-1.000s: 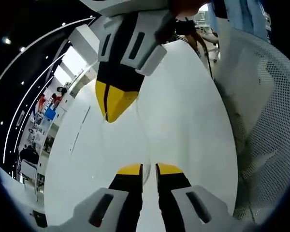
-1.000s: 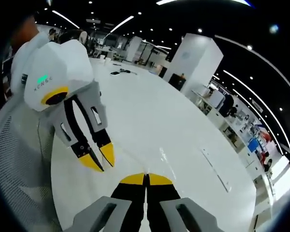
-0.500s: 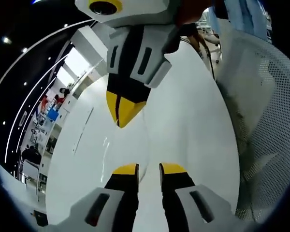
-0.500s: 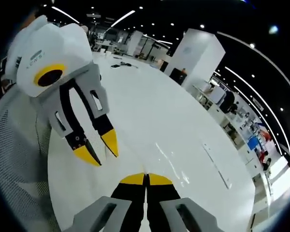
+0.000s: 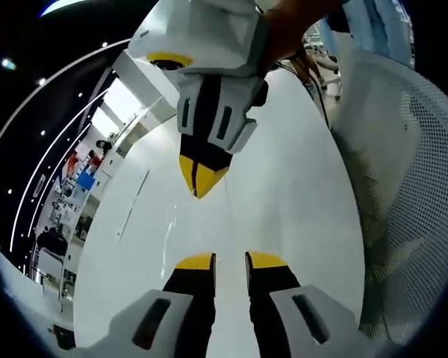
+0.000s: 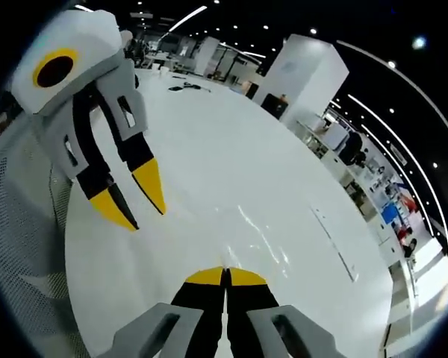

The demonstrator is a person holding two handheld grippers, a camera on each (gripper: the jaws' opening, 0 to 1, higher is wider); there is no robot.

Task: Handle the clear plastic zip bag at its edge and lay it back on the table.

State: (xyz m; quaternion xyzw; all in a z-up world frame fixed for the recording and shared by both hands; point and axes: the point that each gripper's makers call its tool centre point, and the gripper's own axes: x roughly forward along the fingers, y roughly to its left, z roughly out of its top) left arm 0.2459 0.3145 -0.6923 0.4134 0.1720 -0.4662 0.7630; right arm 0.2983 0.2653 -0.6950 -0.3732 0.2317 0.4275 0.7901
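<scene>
The large white round-edged table (image 5: pixel 299 186) runs from near to far in both views, and the white perforated mesh panel (image 5: pixel 411 164) stands along its right side in the left gripper view.

The left gripper (image 5: pixel 230 261) is what changed. 1 second ago its 2 yellow-tipped jaws were close together with a clear edge showing between them. Now they stand visibly apart with only bare table in the gap, and in the right gripper view it sits higher and further left than before. I read that as the left side having let go.

The right gripper (image 6: pixel 225 274) has its 2 tips pressed together, as they were 1 second ago. The film is too transparent for me to tell whether an edge is pinched between them.

The clear plastic zip bag (image 6: pixel 257 237) shows only as faint glints and a crease on the table, just beyond the right gripper's tips, so it looks laid down or very nearly so. It is the 1 container here, and I can make out nothing inside it.

My judgement is that the only step left is to open the right jaws and lift clear
</scene>
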